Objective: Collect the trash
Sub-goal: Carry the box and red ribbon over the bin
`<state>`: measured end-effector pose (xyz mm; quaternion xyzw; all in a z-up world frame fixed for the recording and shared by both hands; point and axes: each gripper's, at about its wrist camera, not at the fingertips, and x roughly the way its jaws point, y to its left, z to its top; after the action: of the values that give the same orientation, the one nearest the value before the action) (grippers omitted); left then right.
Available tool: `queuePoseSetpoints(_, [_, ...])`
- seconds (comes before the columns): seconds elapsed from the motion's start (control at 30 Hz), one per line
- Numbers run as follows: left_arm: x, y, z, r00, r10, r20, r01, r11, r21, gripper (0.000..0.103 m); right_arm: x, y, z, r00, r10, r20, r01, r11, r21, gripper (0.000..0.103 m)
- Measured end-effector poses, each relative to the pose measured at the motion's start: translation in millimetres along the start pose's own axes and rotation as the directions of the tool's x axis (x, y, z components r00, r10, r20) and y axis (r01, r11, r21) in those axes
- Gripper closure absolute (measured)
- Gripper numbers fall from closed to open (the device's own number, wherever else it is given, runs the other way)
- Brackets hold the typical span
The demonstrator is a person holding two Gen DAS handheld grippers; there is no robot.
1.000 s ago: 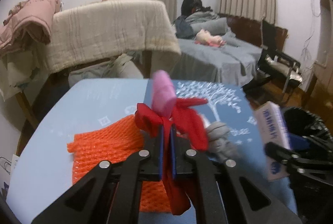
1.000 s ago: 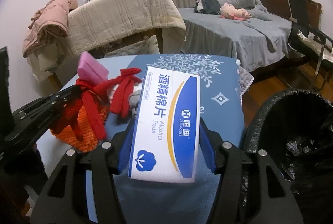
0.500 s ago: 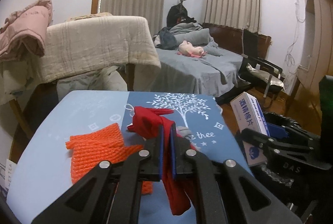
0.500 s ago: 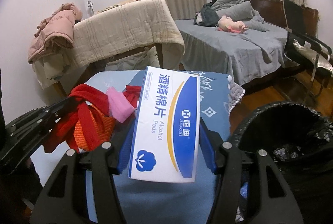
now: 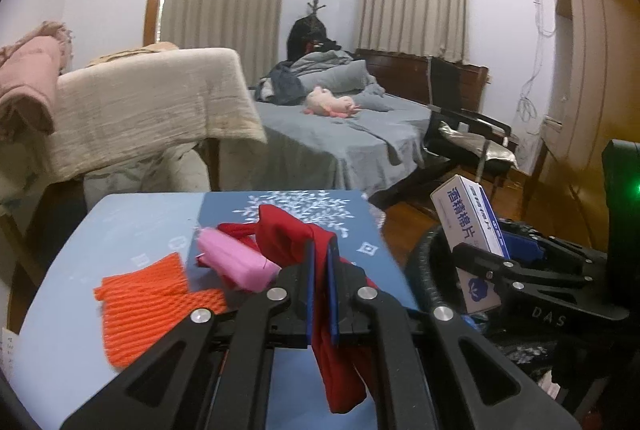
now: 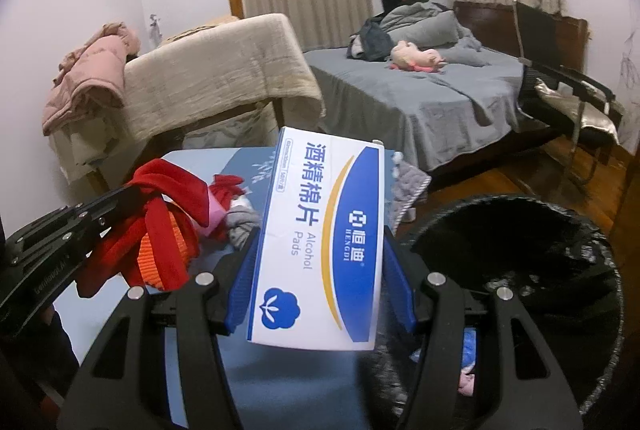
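Both views are taken low and close over the blue table (image 5: 132,226), facing the bed (image 6: 452,102) across the rm. L cam is seen at R view's left edge and vice versa; table, bed & black bin (image 6: 532,230) are shared.

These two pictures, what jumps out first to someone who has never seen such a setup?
Most striking is the white and blue alcohol pads box, clamped between the right gripper fingers, beside the black-lined trash bin. Next is the red cloth, pinched in the left gripper and dangling above the blue table. An orange foam net lies on that table at the left.
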<state>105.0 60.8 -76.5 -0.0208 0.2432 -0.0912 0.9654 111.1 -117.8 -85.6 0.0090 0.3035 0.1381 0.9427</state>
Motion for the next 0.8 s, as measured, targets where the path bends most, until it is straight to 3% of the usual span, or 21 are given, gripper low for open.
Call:
queuePoseSetpoints(0.4, [24,-65,6,0.992,-0.128,-0.016,0.129,0.990,0.061,0.097,-30,-58,-6,0.992,-0.122,0.017,0.121,0.991,0.054,0.047])
queuePoseSetpoints(0.8, [55,-138,11,0.961,-0.270,-0.056,0.275,0.950,0.148,0.097,-55,-130,-23,0.967,-0.255,0.006,0.253,0.961,0.113,0.047])
